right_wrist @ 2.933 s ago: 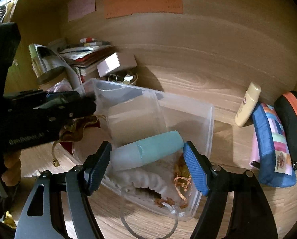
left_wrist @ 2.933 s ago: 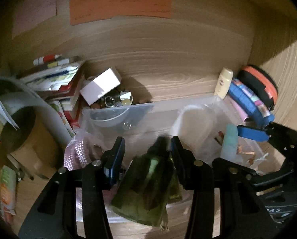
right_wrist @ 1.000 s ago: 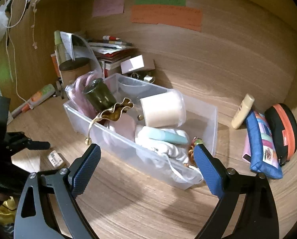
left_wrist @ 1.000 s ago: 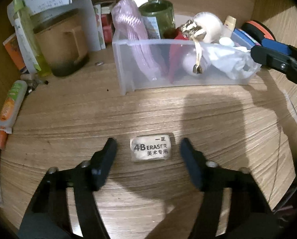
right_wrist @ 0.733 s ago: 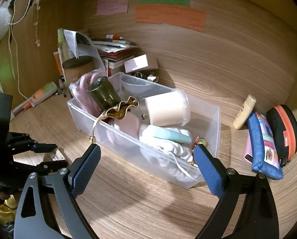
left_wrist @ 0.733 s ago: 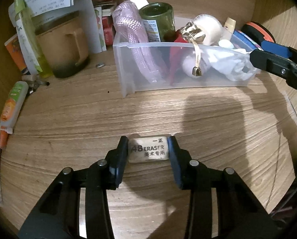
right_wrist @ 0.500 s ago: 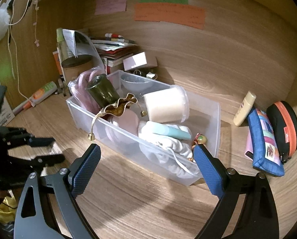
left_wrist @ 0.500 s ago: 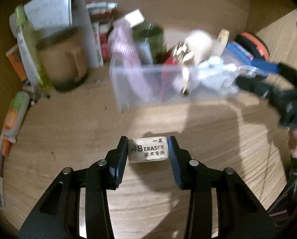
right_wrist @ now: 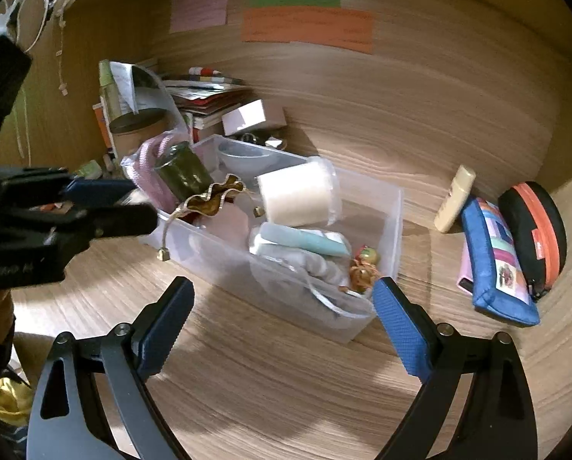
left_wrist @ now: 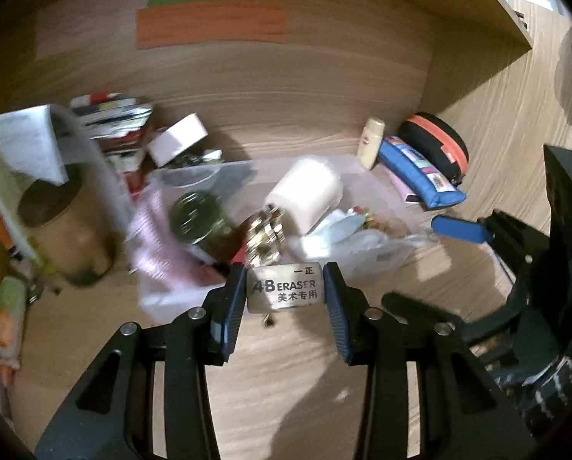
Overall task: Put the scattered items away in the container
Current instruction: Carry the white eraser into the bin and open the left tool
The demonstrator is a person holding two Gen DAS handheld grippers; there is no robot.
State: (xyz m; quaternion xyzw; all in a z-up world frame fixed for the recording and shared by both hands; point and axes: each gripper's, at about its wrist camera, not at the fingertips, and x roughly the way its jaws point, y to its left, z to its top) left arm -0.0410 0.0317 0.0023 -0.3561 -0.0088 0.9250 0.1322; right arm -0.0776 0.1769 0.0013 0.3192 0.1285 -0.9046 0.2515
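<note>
A white eraser with black lettering is clamped between the blue pads of my left gripper, which holds it in the air in front of the clear plastic container. The container is packed with a green jar, a white cylinder, a gold-trimmed pouch, a teal tube and a pink knit item. My right gripper stands open, nothing between its fingers, low before the container's near right corner. In the right wrist view the left gripper shows at the left, by the container's left end.
A cream bottle, a blue patchwork pouch and a black-and-orange case lie right of the container. At the back left stand a brown canister, stacked books and a white box. An orange-green tube lies far left.
My left gripper shut on the eraser lying on the desk, then lifted it up and toward the container. The right gripper stayed open and almost still.
</note>
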